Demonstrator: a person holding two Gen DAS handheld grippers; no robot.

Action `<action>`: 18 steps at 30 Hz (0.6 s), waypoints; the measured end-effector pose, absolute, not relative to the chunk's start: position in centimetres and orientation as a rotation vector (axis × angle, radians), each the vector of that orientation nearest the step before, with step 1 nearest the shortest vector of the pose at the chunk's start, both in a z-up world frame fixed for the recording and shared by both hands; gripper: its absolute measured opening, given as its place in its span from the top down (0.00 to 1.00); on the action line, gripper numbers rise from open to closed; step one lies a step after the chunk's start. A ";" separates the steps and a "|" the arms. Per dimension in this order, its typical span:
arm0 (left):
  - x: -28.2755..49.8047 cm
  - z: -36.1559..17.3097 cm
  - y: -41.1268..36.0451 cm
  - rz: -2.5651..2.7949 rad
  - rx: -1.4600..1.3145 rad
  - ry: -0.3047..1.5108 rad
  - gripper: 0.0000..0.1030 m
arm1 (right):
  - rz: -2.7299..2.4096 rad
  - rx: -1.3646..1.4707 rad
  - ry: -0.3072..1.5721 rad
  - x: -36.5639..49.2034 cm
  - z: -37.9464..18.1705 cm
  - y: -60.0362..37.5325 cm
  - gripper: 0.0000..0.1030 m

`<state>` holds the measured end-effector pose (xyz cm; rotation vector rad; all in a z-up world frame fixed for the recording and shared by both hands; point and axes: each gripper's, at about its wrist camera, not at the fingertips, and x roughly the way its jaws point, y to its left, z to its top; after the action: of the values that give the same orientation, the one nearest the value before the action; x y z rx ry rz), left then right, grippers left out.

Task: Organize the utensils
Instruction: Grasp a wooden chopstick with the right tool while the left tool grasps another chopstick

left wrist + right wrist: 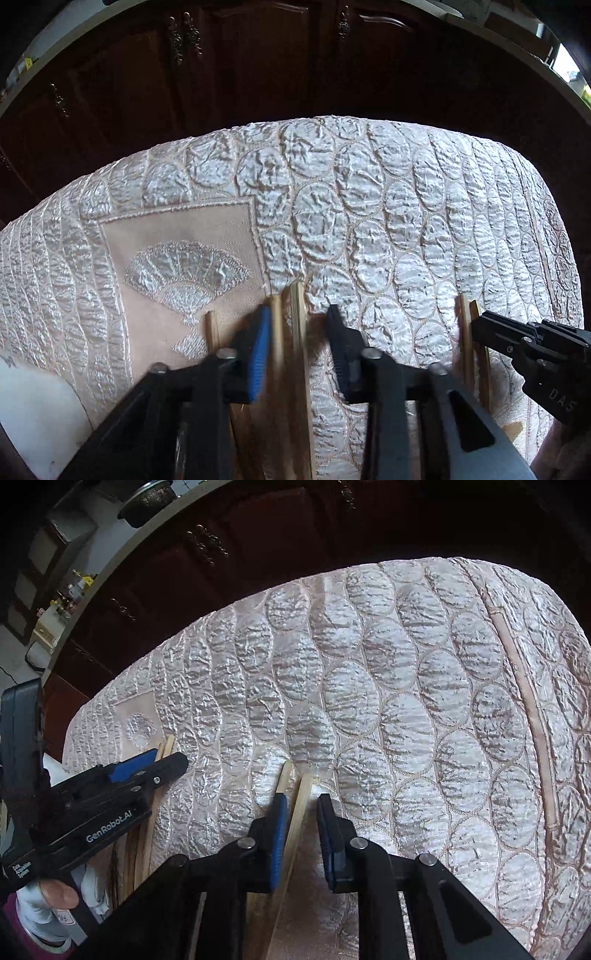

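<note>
Several bamboo chopsticks lie on a pale quilted cloth (pixel 369 206). In the left wrist view my left gripper (pixel 298 310) is shut on two of them (pixel 297 291), which run between its blue pad and its black finger. One more stick (pixel 211 328) lies loose just left of it. The right wrist view shows that gripper (pixel 168 758) from the side, with stick tips (pixel 168 743) poking out past it. My right gripper (pixel 303 798) is shut on another pair of chopsticks (pixel 304 786), whose ends stick out ahead. That gripper (pixel 480 326) also appears at the right of the left wrist view, on its sticks (pixel 463 314).
Dark wooden cabinets (pixel 258 74) stand just beyond the cloth's far edge. A white object (pixel 33 406) sits at the near left corner. A gloved hand (pixel 55 897) holds the left gripper's handle. The cloth (pixel 406 701) stretches bare to the right, with a raised seam (pixel 524 701).
</note>
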<state>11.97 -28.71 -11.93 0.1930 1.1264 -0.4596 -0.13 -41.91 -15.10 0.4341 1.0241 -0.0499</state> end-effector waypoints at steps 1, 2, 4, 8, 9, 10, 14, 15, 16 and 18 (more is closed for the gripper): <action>12.0 -11.8 -28.6 -0.469 0.181 1.135 0.89 | -0.046 0.442 1.020 -0.4 -15.1 -42.1 0.90; 12.1 -11.4 -28.2 -0.487 0.151 1.146 0.89 | -0.045 0.448 1.013 -0.6 -14.9 -42.3 0.91; 11.6 -10.4 -27.3 -0.488 0.112 1.089 0.89 | -0.035 0.450 0.993 -1.3 -14.4 -42.3 0.92; 9.6 -8.2 -25.3 -0.562 0.047 1.059 0.89 | -0.012 0.447 0.951 -2.8 -12.4 -42.1 0.92; 8.8 -7.5 -24.9 -0.575 0.037 1.045 0.89 | -0.006 0.448 0.938 -3.3 -11.8 -42.0 0.92; 8.2 -7.0 -24.5 -0.584 0.031 1.034 0.89 | 0.002 0.447 0.927 -3.6 -11.2 -41.8 0.92; 6.0 -4.9 -23.6 -0.602 0.008 1.001 0.90 | 0.022 0.439 0.890 -5.0 -9.1 -41.3 0.93; 5.3 -4.4 -23.4 -0.608 0.003 0.985 0.90 | 0.033 0.448 0.883 -5.4 -8.7 -41.1 0.93; 4.8 -3.8 -23.3 -0.616 0.001 0.980 0.91 | 0.039 0.452 0.875 -5.8 -8.3 -41.0 0.93; 4.2 -2.9 -22.9 -0.622 -0.009 0.972 0.94 | 0.039 0.434 0.867 -6.1 -7.5 -40.9 0.93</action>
<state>4.19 -22.91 -2.87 -0.0093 0.9721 -0.6219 -6.15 -40.91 -7.49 0.4342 0.8672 0.0391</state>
